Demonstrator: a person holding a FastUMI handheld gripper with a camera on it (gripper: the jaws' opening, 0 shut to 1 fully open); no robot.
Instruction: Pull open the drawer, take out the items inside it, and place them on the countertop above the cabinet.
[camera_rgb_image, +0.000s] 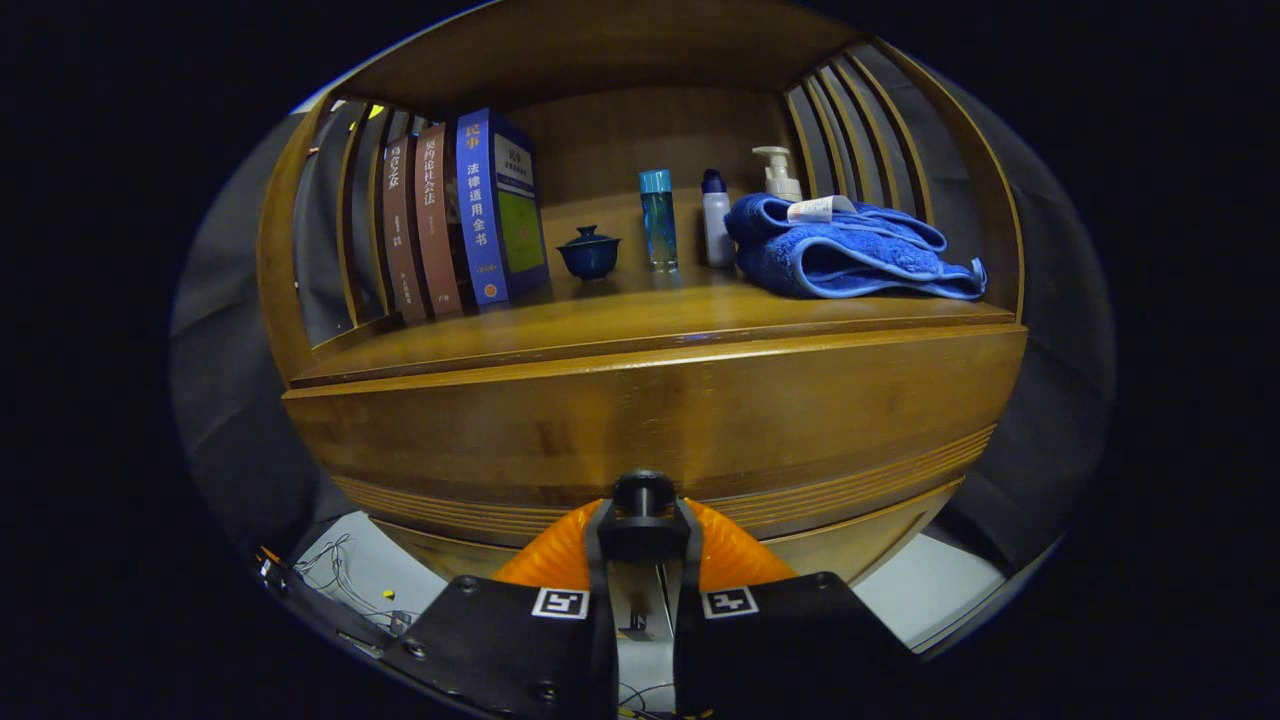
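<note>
Bench top, wooden.
Bench (620, 330) carries books (465, 225), lidded cup (589, 252), bottles (658, 218), folded blue towel (850, 255).

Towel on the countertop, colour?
Blue towel, clearest in the gripper view; gripper shut on the drawer knob.

Honey-brown wooden cabinet (640, 420), faint ridged stripes lower front. Blue folded towel (850, 255) upper right; dark blue lidded teacup (589, 252); blue-spined book (480, 210), possibly green-panelled cover.

Claw-mounted fisheye, low, close, facing the drawer front (640, 420).
</note>
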